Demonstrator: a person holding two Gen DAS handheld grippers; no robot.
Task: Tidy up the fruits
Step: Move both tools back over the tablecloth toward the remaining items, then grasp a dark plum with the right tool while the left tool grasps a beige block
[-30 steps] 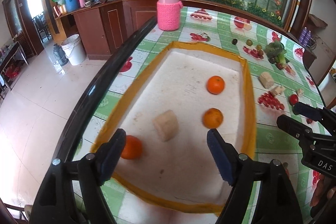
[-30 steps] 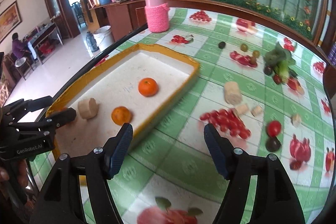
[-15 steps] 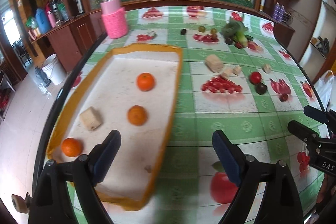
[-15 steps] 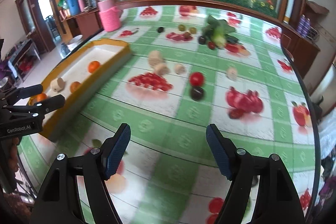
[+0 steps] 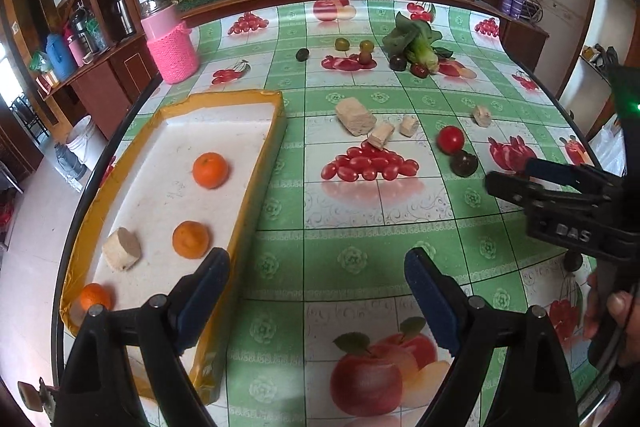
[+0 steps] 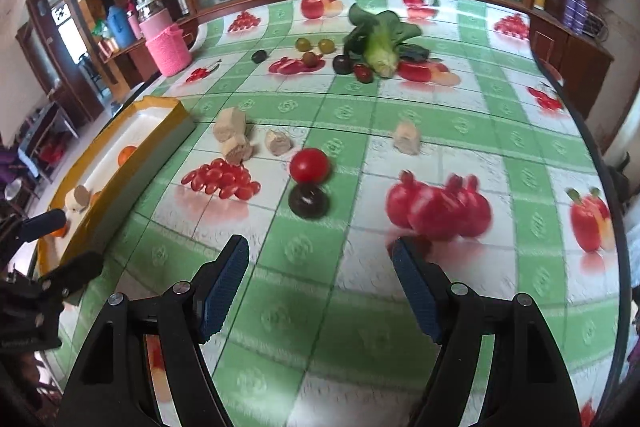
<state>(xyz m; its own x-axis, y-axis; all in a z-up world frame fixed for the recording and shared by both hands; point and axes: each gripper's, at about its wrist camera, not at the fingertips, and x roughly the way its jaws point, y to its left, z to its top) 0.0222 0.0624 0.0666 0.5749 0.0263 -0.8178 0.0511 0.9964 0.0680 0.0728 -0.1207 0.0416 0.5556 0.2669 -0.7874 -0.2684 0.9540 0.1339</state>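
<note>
A yellow-rimmed tray [image 5: 256, 163] on the left holds three oranges [image 5: 210, 170] and a beige block [image 5: 122, 249]. My left gripper [image 5: 316, 275] hangs open over the green-checked cloth just right of the tray, nothing between its fingers. My right gripper [image 6: 320, 255] is open too, above the cloth a little short of a red tomato [image 6: 310, 165] and a dark round fruit [image 6: 309, 201] that touch each other. Beige chunks [image 6: 234, 131] lie near the tray's far corner. Small green and dark fruits [image 6: 316, 47] and a leafy vegetable [image 6: 380, 39] sit at the back.
The tablecloth carries printed fruit pictures that look like real ones. A pink knit-covered jar [image 5: 172, 47] stands at the back left by the table's dark curved edge [image 5: 80, 195]. A person's hand [image 5: 616, 311] holds the right gripper's handle at the right.
Both grippers have swung right, away from the tray and over the open cloth. The tray now sits at the left of both views. The left jaws stand a little wider.
</note>
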